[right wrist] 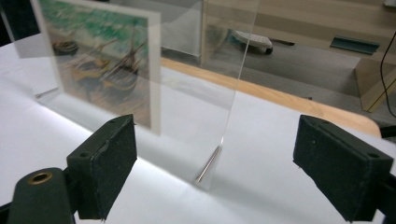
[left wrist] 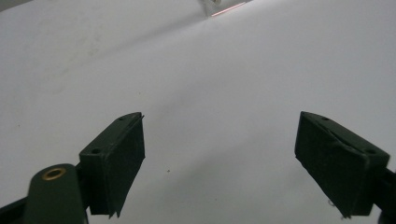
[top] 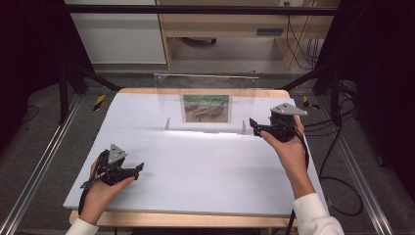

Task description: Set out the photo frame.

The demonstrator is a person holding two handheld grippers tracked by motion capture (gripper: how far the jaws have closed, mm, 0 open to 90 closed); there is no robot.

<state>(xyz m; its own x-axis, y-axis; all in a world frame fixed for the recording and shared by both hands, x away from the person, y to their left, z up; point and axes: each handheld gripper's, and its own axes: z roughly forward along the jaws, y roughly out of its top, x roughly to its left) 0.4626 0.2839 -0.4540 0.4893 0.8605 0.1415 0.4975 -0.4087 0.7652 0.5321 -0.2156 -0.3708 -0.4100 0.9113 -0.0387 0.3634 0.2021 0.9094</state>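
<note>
Both hand-held grippers stand wide open and empty: the left hand-held gripper [top: 138,168] low over the white worktop [top: 205,166] at near left, the right hand-held gripper [top: 252,122] just beside the right edge of the upright clear acrylic frame [top: 205,98], whose boat picture [top: 206,108] faces near.

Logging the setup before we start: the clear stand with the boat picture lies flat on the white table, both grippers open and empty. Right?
Not quite. The clear stand stands upright on the white table, as the right gripper view shows. The boat picture, and the left gripper and right gripper open and empty, are as you say.
</note>
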